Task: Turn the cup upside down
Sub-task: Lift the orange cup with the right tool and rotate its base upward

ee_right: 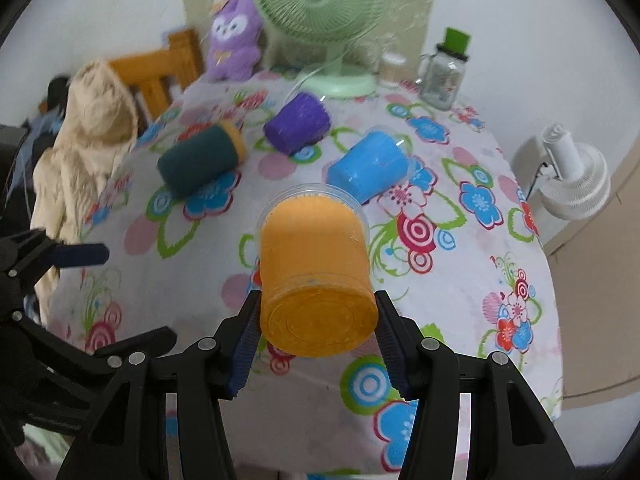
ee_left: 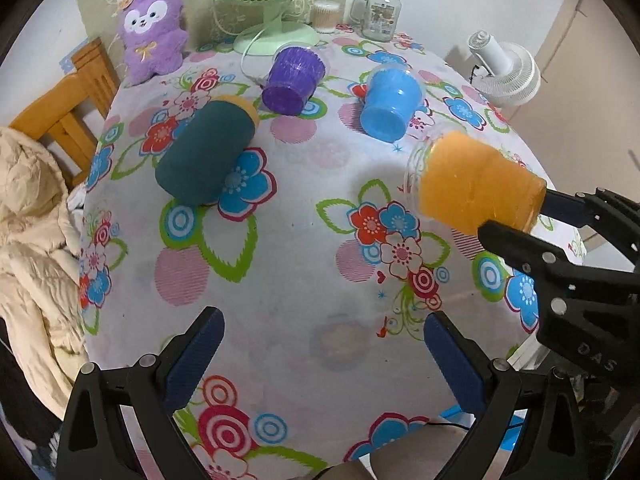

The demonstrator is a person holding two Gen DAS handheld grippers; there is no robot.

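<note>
While a cream jacket [ee_left: 36, 248] is draped over a wooden chair [ee_left: 76, 96] at the far left, the flowered table [ee_left: 288, 264] is seen to carry four cups. A purple plush [ee_left: 154, 28] is propped at the back left corner, with a green fan [ee_left: 272, 4] just beside it. A dark green cup [ee_left: 204, 152] is laid on its side on the left part of the table, its yellow rim turned away from the camera. A purple cup [ee_left: 292, 80] is laid tilted near the fan's base, and a blue cup [ee_left: 390, 100] is laid to its right, apart from it. A glass jar [ee_left: 382, 12] with a green lid is stood at the back, and a white fan [ee_left: 508, 68] is seen off the table's right edge.

The left gripper [ee_left: 324, 344] is held wide open above the near edge of the table, with nothing between its blue pads [ee_left: 196, 356].

The orange cup [ee_right: 316, 276] is clamped near its base by the right gripper [ee_right: 318, 344], whose pads [ee_right: 246, 344] are pressed against both sides. It is held clear of the table, lying roughly level, with its closed bottom facing the right wrist camera and its clear-rimmed mouth pointed away toward the blue cup. From the left wrist view, the orange cup [ee_left: 476, 184] is seen at the right, and its mouth is turned toward the table's middle.
</note>
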